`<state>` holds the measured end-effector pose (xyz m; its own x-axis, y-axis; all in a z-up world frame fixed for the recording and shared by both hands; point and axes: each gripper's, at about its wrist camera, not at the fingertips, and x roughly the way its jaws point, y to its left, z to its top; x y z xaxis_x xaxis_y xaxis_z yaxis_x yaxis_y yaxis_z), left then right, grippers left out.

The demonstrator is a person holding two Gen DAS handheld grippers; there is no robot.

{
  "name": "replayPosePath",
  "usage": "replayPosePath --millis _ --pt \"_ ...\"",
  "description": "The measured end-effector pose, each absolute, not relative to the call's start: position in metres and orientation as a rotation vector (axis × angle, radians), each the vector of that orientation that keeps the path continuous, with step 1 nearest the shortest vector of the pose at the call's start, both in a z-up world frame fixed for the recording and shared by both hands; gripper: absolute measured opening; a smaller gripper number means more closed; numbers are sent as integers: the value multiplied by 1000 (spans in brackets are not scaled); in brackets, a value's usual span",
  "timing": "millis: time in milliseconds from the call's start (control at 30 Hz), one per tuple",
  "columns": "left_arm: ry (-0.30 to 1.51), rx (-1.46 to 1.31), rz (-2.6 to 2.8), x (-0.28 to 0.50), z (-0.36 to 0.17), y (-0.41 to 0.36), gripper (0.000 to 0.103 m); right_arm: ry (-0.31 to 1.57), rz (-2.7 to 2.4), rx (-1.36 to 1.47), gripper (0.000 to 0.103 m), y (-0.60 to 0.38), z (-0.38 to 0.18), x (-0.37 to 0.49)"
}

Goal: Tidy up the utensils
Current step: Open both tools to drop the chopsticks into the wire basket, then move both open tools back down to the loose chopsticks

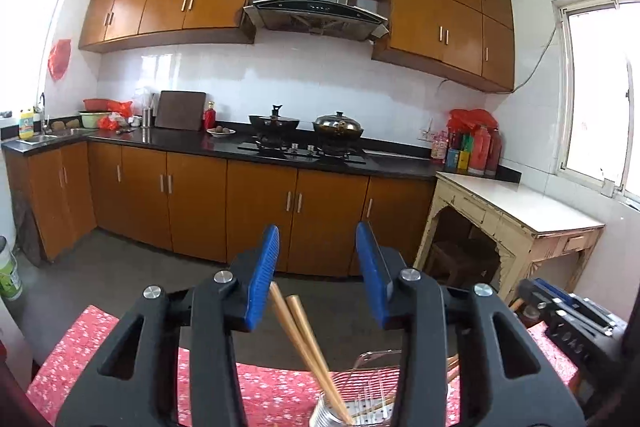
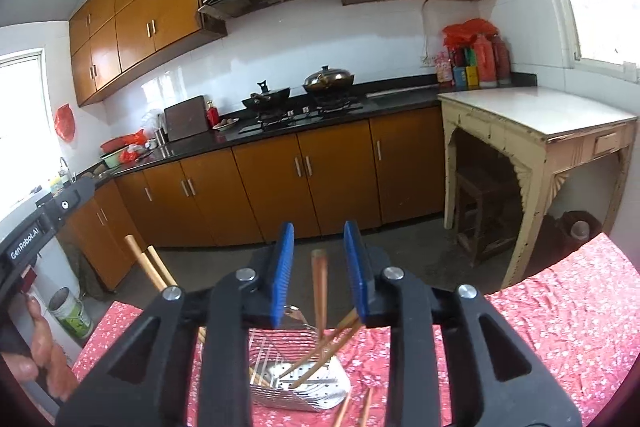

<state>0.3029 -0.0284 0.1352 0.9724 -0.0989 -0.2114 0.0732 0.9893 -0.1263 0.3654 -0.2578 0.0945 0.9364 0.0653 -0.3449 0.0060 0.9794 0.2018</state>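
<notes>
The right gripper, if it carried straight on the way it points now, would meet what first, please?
Probably nothing close: the right gripper points over the floor toward the lower cabinet doors. The brown stick between its open blue fingers seems lower, though depth is unclear.

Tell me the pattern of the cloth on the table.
The cloth is red with small white flowers, clearest in the right wrist view.

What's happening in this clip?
A person is sorting chopsticks on a red cloth with a claw in each hand. Both the left claw and right claw are open and grip nothing. Some chopsticks already stand in a cup; more lean in a metal rack, and a couple lie loose on the cloth beside it.
</notes>
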Motion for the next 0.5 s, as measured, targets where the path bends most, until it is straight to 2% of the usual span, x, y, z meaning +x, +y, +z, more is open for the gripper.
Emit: replayPosePath --millis 100,500 --pt "215 -110 -66 295 137 -21 41 332 12 195 33 -263 98 352" --pt "264 -133 6 248 122 16 48 337 -28 181 33 -270 85 291"
